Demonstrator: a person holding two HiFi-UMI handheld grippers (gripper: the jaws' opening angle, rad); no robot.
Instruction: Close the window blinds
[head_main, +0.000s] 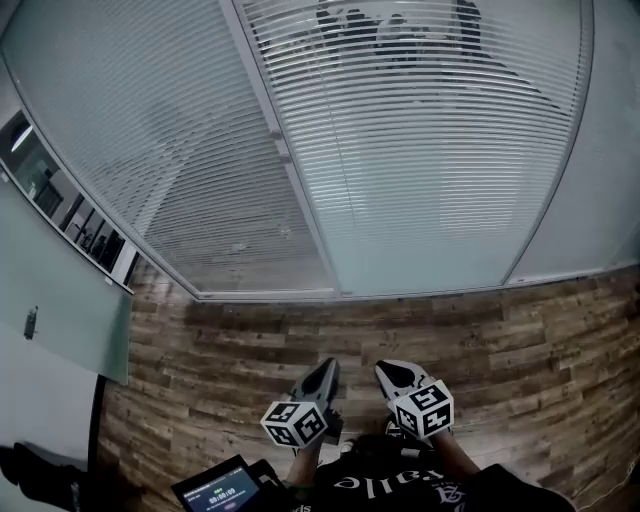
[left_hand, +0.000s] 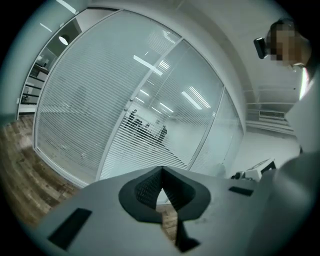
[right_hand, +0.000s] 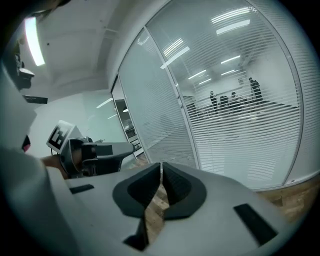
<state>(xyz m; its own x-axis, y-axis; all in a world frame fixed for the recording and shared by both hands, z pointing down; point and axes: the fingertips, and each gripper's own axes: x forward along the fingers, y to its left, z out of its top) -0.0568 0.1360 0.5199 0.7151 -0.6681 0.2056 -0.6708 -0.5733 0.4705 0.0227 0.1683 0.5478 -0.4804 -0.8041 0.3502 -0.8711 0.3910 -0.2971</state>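
Observation:
White slatted blinds hang behind a glass wall. On the right pane (head_main: 430, 150) the slats are tilted open, and figures in the room beyond show through them (left_hand: 150, 131) (right_hand: 240, 115). The blinds on the left pane (head_main: 170, 160) look greyer and more shut. Low over the floor, close to my body, both grippers point at the wall, well short of it. My left gripper (head_main: 326, 368) (left_hand: 161, 170) is shut with nothing in it. Just right of it, my right gripper (head_main: 388, 372) (right_hand: 161, 165) is shut and empty too.
A white frame post (head_main: 300, 200) divides the two panes. Wood-plank floor (head_main: 520, 350) runs from my feet to the wall. A frosted panel (head_main: 60, 300) stands at the left. A small device with a lit screen (head_main: 218, 490) sits at the bottom left.

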